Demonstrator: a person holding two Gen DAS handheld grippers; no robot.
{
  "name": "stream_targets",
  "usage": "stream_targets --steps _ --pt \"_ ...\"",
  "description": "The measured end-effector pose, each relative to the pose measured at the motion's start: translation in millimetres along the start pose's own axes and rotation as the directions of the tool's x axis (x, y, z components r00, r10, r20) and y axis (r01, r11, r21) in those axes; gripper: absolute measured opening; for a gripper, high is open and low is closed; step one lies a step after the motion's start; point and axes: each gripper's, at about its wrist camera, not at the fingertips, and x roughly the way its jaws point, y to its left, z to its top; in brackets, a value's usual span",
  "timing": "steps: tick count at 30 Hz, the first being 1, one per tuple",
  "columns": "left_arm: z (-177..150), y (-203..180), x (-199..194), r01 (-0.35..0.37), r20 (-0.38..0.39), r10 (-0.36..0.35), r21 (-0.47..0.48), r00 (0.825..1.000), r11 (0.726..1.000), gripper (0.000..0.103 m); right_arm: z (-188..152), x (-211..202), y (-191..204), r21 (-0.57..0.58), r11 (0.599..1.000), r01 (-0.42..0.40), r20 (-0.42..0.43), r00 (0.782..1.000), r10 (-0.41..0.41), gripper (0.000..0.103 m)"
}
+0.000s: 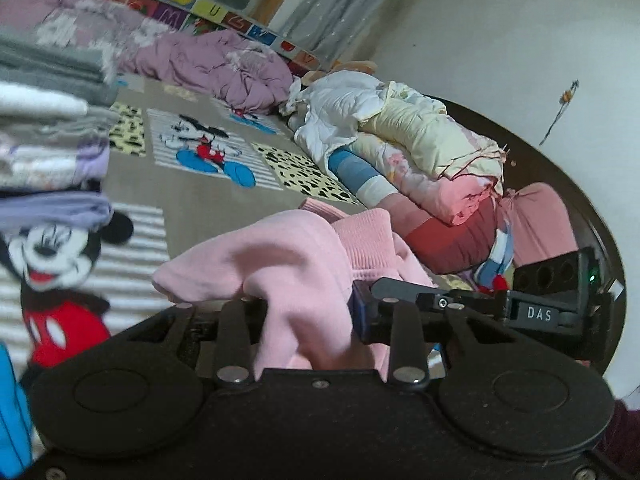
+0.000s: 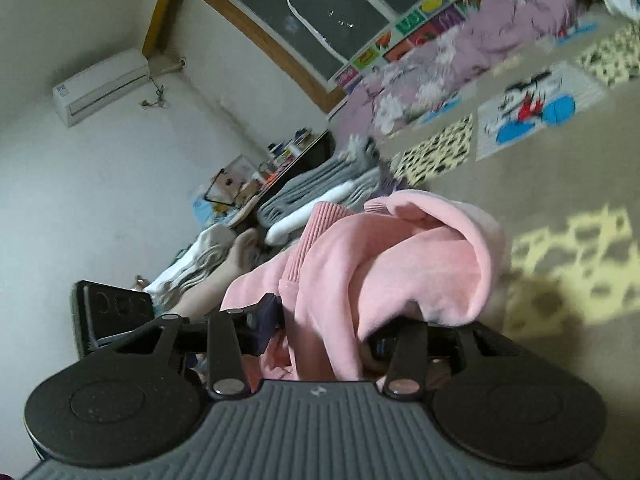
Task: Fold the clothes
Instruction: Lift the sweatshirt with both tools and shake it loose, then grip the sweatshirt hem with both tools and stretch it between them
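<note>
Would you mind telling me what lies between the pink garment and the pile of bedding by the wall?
In the left wrist view, only bare cartoon-print sheet lies between the pink garment and the bedding pile.

"DAS" on hand-held gripper [image 1: 308, 312] label

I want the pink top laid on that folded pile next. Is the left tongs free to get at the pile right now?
Probably not yet. The left tongs look shut on the pink top, as do the right tongs. The folded pile lies off to the side on the cartoon-print sheet, with nothing between.
</note>
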Motion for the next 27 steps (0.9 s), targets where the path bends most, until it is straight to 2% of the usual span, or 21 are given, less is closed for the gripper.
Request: stream_targets --steps 3,6,7,8,9,11,12,14,16,20,23,27 --pt "0.8 13.9 14.7 -0.029 -0.024 0.029 0.009 0.999 1.0 0.031 7.8 11.9 -7.8 -0.024 0.999 0.048 0.004 0.999 -0.048 0.047" --pt "-3.9 32.8 31.5 -0.095 -0.062 0.095 0.014 0.994 0.995 0.032 9.4 28.3 -22.3 -0.046 0.991 0.129 -0.016 0.991 -0.13 0.047" --pt "-6.0 39.5 37.5 -0.135 -0.08 0.136 0.02 0.987 0.991 0.035 8.4 34.6 -28.4 -0.054 0.985 0.163 -0.024 0.986 -0.165 0.047" --pt "-8.2 46.1 41.1 -0.173 -0.093 0.174 0.019 0.98 0.985 0.049 6.6 40.8 -35.7 -0.059 0.978 0.2 -0.032 0.979 -0.202 0.051" --pt "-10.7 52.3 42.5 -0.208 -0.103 0.208 0.013 0.973 0.978 0.058 4.9 46.1 -43.3 -0.061 0.97 0.237 -0.041 0.97 -0.24 0.054" --pt "-15.0 60.9 41.3 -0.26 -0.115 0.259 0.005 0.959 0.966 0.059 1.3 53.0 -58.7 -0.059 0.95 0.307 -0.065 0.948 -0.311 0.064" --pt "-16.5 59.6 34.9 -0.262 -0.109 0.261 0.007 0.959 0.965 0.064 -1.2 52.3 -64.6 -0.045 0.945 0.325 -0.072 0.942 -0.327 0.067" --pt "-19.3 57.0 22.3 -0.266 -0.096 0.266 0.009 0.959 0.964 0.068 -6.0 44.1 -74.7 -0.011 0.942 0.335 -0.073 0.94 -0.335 0.08" --pt "-22.2 54.4 9.6 -0.27 -0.084 0.27 0.012 0.959 0.963 0.068 -10.0 30.5 -79.0 0.006 0.94 0.342 -0.058 0.938 -0.341 0.084" --pt "-27.9 49.2 -15.7 -0.279 -0.059 0.279 0.017 0.958 0.96 0.068 -16.1 1.9 -77.4 -0.002 0.938 0.346 -0.029 0.938 -0.346 0.084" --pt "-32.2 45.3 -34.7 -0.285 -0.041 0.286 0.021 0.957 0.958 0.068 -21.7 -18.4 -65.0 -0.064 0.941 0.332 -0.009 0.943 -0.333 0.084" --pt "-39.9 21.4 -41.6 -0.265 -0.051 0.275 0.152 0.96 0.952 0.068 -30.1 -33.0 -39.6 -0.223 0.932 0.287 -0.025 0.954 -0.3 0.084"
